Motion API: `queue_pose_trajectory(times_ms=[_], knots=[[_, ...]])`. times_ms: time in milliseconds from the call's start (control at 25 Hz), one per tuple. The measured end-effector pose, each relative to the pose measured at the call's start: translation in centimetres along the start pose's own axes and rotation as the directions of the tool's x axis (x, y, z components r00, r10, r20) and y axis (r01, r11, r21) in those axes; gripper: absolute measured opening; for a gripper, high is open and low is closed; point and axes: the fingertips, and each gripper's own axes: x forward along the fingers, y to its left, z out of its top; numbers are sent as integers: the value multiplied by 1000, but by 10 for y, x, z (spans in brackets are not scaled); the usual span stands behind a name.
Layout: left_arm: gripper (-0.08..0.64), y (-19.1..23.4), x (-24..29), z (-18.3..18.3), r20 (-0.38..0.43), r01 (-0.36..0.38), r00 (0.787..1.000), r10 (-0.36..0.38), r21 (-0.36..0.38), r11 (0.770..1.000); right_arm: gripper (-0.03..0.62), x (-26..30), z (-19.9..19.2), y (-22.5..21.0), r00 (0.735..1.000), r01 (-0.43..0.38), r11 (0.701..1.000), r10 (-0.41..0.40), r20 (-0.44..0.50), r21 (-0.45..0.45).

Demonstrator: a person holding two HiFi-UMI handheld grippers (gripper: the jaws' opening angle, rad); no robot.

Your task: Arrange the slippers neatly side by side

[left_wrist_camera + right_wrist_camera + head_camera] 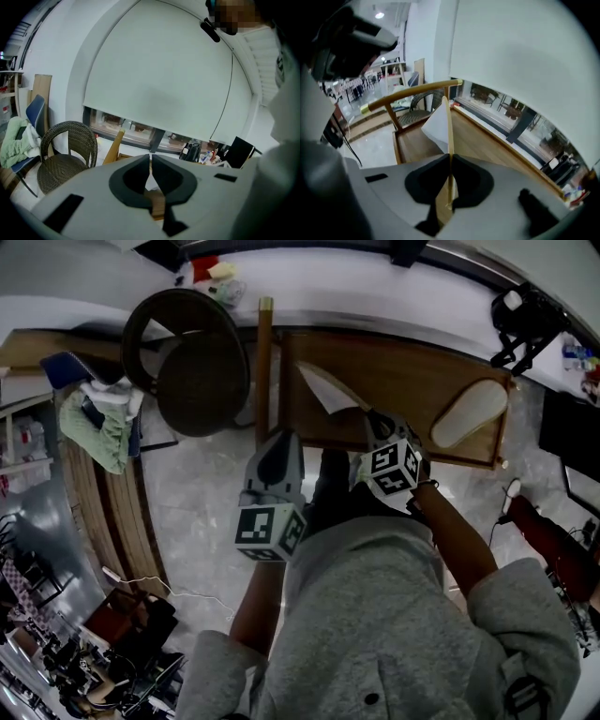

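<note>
One pale slipper (pixel 473 413) lies flat at the right end of the low wooden platform (pixel 403 371). A second slipper (pixel 323 388), white on top with a tan sole, is lifted edge-on above the platform's left half. My right gripper (pixel 368 418) is shut on its edge. In the right gripper view the slipper (pixel 439 123) stands thin and upright out of the closed right gripper (pixel 450 159). My left gripper (pixel 279 442) hovers left of it over the platform's near left corner. Seen in its own view, the left gripper (pixel 150 164) has its jaws together and holds nothing.
A dark wicker chair (pixel 192 357) stands left of the platform, beside a wooden post (pixel 263 371). A green cloth (pixel 94 427) hangs over a blue chair at far left. Black gear (pixel 525 320) sits on the white ledge at top right. Grey tiled floor lies in front.
</note>
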Motion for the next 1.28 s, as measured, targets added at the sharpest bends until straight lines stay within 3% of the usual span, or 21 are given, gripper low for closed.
queue_pose_trajectory(times_ms=[80,120,200,320,440,560,640,760,840,920,1040,1120,1280], knots=[[26,-2,0,2,3,7,1000,-7,8,1000,41,-10,12,1,995,-88,986,80,61,142],[26,-4,0,4,6,11,1000,-11,12,1000,41,-15,17,2,988,-140,964,119,102,226],[26,-6,0,6,9,18,1000,-19,19,1000,41,-25,25,0,966,-240,886,177,191,397],[26,-9,1,9,11,28,1000,-28,33,999,41,-34,30,-5,928,-362,712,216,303,602],[26,-15,4,10,6,40,999,-40,48,998,41,-32,19,-12,903,-428,492,211,373,758],[26,-21,7,13,3,53,999,-54,63,997,41,-19,-4,-19,902,-429,280,181,392,859],[26,-22,10,15,-1,60,998,-60,70,996,41,-9,-18,-16,903,-419,172,184,389,892],[26,-22,15,18,-8,70,998,-70,77,995,41,3,-34,-8,902,-398,56,205,380,916],[26,-22,19,19,-14,76,997,-75,79,994,41,9,-41,-4,907,-373,19,219,360,928],[26,-21,22,20,-19,82,997,-81,81,993,41,15,-43,4,908,-349,29,258,331,937],[26,-19,26,22,-22,91,996,-89,84,992,41,26,-41,20,899,-318,87,344,271,944],[26,-18,28,24,-24,96,995,-94,86,992,41,32,-39,25,899,-306,138,367,239,942],[26,-15,33,27,-25,110,994,-108,91,990,43,38,-42,29,902,-273,211,396,173,939]])
